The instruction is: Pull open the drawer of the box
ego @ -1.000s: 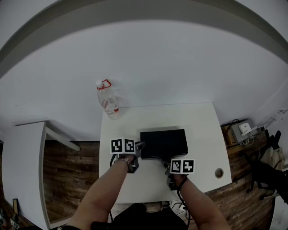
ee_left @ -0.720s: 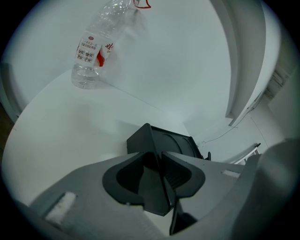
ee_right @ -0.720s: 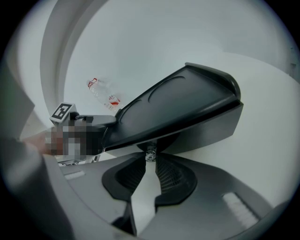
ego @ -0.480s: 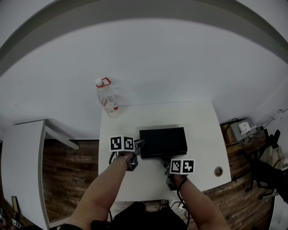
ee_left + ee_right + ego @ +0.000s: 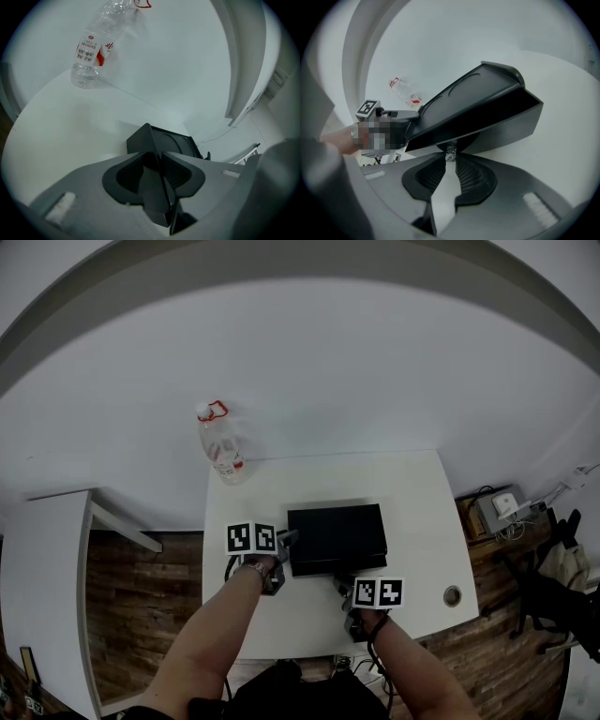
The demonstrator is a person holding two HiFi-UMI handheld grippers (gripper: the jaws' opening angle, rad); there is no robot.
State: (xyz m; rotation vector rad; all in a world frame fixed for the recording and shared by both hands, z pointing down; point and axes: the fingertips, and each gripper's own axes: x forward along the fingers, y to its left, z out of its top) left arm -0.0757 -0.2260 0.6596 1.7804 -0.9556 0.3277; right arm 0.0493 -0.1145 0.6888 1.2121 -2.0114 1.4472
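A black box (image 5: 336, 535) lies flat in the middle of the white table (image 5: 412, 512). My left gripper (image 5: 286, 545) is at its front left corner. In the left gripper view that gripper (image 5: 161, 164) is shut on the corner edge of the box (image 5: 176, 143). My right gripper (image 5: 344, 579) is at the box's front side. In the right gripper view it (image 5: 450, 157) is shut on the small metal knob (image 5: 450, 153) of the drawer front (image 5: 506, 133). A dark gap runs between the drawer front and the overhanging top. How far out the drawer stands I cannot tell.
A clear plastic bottle (image 5: 220, 448) with a red cap ring stands at the table's far left corner, also in the left gripper view (image 5: 91, 49). A round cable hole (image 5: 452, 595) is near the front right corner. A wooden floor lies around the table.
The head view has shifted a little. Neither gripper has visibly moved relative to the box.
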